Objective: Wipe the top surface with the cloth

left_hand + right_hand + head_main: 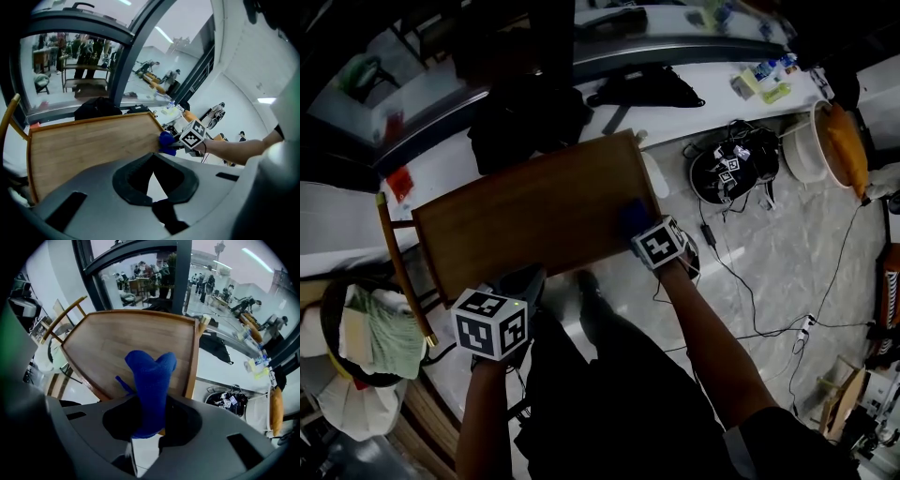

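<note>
**Head view:** A person stands at the near edge of a bare wooden table top (539, 211) with a gripper in each hand. The right gripper (639, 227) reaches onto the top's near right corner, where a blue cloth (633, 214) sits at its tip. The left gripper (523, 283) hangs low by the near left edge, off the wood. A black bag (525, 117) lies beyond the far edge, and a basket of rags (366, 333) stands on the floor to the left.

**Left gripper view:** This gripper's jaws appear drawn together with nothing between them. Only pale floor shows in the narrow wedge below their tips. Ahead, the table stretches away, and the cloth is a small blue bunch at its right corner under the other gripper.

**Right gripper view:** The jaws are pinching the cloth, which stands up between them in a folded wad. Its upper end lies over the near edge of the table, close to the right-hand rail. Whether it is pressed flat on the wood cannot be told.

**Progress:** The cloth is in hand and at the surface, so the pick-up is done. The wood shows no streak, damp patch or dirt to mark what has been covered. With the cloth at one corner and nearly the whole top lying ahead of it, most of the wiping looks still to be done.
</note>
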Available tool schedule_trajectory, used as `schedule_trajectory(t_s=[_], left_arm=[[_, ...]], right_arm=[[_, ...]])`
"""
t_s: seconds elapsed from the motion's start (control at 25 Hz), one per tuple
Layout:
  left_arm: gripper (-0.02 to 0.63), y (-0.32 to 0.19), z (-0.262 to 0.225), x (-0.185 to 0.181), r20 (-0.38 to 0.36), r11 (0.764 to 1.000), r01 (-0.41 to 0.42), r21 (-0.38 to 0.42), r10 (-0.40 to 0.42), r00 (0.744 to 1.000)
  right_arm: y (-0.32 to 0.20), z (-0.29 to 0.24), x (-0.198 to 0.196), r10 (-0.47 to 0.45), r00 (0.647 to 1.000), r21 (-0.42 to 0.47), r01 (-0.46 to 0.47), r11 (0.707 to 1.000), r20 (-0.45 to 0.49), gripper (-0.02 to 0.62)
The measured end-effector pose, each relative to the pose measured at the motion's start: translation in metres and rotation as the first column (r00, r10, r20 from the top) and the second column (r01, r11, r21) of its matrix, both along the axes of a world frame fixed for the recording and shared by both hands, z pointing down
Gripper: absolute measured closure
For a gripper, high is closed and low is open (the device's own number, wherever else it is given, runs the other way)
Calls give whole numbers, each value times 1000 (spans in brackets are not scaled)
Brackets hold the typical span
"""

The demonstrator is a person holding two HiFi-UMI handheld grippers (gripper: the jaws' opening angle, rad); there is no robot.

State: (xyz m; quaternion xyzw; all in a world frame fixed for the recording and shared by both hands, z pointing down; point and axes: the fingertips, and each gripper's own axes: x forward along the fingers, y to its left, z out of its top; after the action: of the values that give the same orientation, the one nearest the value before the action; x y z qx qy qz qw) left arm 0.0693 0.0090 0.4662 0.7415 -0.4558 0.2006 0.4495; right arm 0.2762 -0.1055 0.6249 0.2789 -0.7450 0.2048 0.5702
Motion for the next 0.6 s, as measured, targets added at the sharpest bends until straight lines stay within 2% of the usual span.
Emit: schedule_trajectory(t_s=[0.16,0.24,0.28,0.36,0.44,0.52,0.6], left_arm=[[595,13,0,-8,11,999,37,-6,-37,999],[595,21,0,-12,11,998,58,-11,-58,998],[595,25,0,-14,9,998,68,-14,-68,998],[595,34,-6,-22,8,996,84,-14,-84,996],[595,40,-16,-34,18,995,99,0,-99,995],[595,39,-31,-50,31,991,126,40,-127,991],[595,36,-53,-66,38,983,152,102,-157,987]], right_arm=[[0,0,4,41,999,6,-41,999,-18,494],[1,-3,5,69,998,-1,-69,998,9,494],[2,-9,0,80,995,2,-80,997,63,494],[5,-27,-24,78,966,12,-83,996,248,494],[14,-57,-57,58,891,-4,-63,998,451,494],[22,-101,-96,13,773,-13,-6,1000,635,494],[33,-150,-131,-71,649,23,83,996,758,494]])
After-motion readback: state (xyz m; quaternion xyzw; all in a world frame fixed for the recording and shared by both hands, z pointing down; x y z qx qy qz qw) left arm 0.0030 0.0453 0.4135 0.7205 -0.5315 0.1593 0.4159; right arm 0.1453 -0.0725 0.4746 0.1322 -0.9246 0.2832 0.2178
